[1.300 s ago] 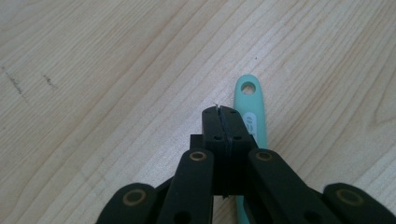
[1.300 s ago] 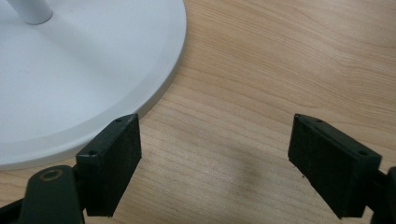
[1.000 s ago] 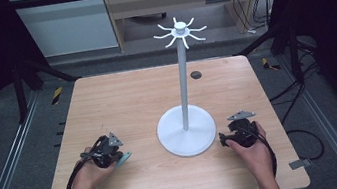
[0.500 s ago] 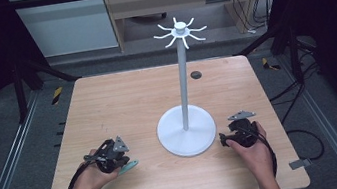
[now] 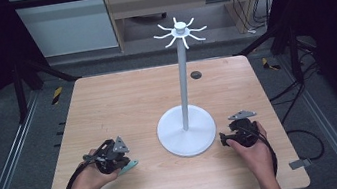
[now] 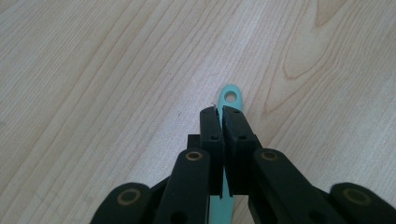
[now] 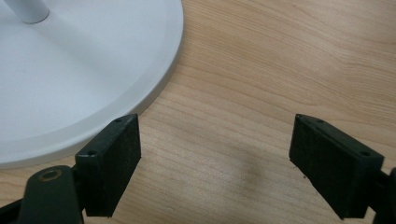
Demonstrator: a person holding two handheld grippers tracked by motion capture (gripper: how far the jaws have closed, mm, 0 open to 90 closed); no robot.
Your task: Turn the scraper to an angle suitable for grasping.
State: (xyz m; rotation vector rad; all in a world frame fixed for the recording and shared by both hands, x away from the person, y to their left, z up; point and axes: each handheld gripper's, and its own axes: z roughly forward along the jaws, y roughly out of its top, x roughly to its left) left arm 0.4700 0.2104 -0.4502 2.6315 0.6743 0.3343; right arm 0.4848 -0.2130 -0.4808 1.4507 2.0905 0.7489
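Now left gripper point(image 5: 115, 159) nearer table edge, gripping teal strip point(image 6: 227, 140).

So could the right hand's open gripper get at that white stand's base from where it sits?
Probably yes: the right gripper sits open beside the white stand's base, with bare table between them.

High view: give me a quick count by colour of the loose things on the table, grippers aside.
White: 1, the hook stand with its pole and top prongs.
Teal: 1, the flat teal strip with a hole in its end, clamped in the left gripper.
Total: 2.
The right gripper holds nothing, jaws apart beside the stand's base.
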